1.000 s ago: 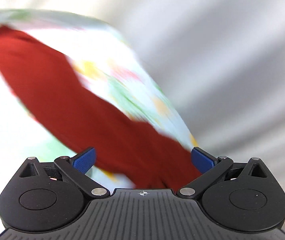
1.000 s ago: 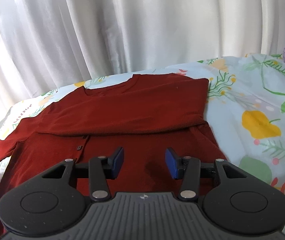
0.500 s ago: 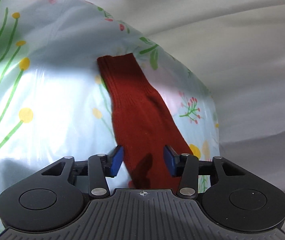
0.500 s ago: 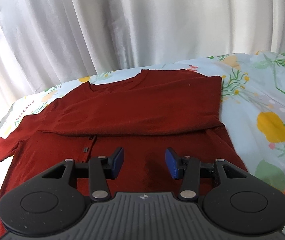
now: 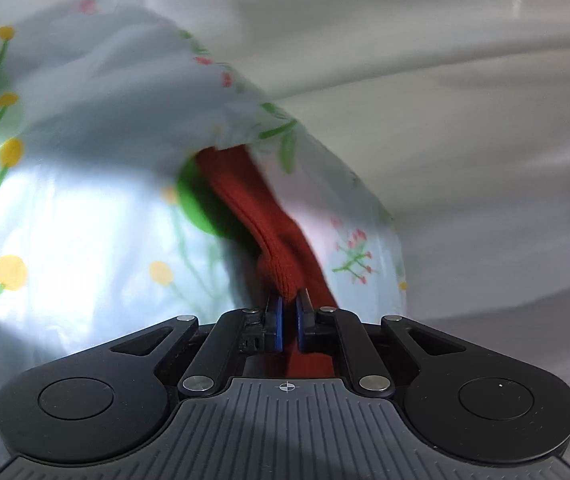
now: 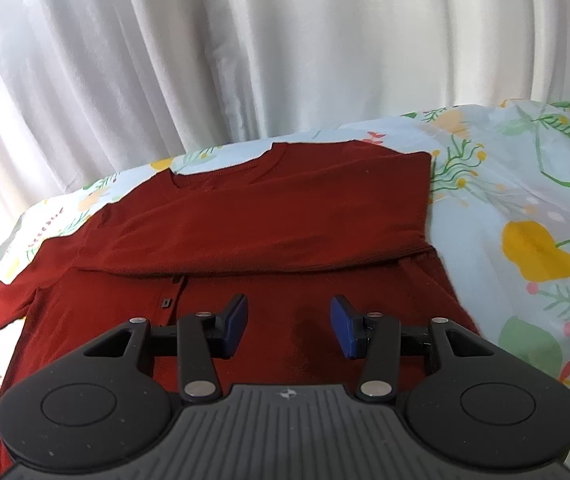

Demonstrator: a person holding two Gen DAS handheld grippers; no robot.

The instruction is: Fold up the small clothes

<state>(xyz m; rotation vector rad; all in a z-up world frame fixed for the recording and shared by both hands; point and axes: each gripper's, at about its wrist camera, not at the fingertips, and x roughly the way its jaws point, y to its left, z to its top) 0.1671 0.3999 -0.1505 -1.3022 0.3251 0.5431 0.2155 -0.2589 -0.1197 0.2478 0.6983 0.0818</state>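
My left hand-held gripper (image 5: 289, 312) is pinched tight on the knitted sleeve (image 5: 261, 220) of the dark red button-front cardigan (image 6: 269, 216); the blue pads have a ridge of the rib knit bunched between them low in the centre of the left wrist view, and the sleeve runs up the frame toward its cuff. My right hand-held gripper (image 6: 289, 328) hangs with its fingers spread wide and nothing in them, low in its frame over the cardigan's lower front.

The cardigan lies flat on the pale floral bedsheet (image 6: 525, 208), filling the middle of the right wrist view. One sleeve is already laid across the chest; the other trails off at the left edge, and that is the one I hold.

I judge the step in hand is to carry this sleeve across the body. To do it well I should lift only enough to clear the sheet, swing it over so that it lies level with the one already folded, and let go once the cuff is flat. The knit stretches, so I should not drag it. The right gripper could press the body down if it starts to shift.
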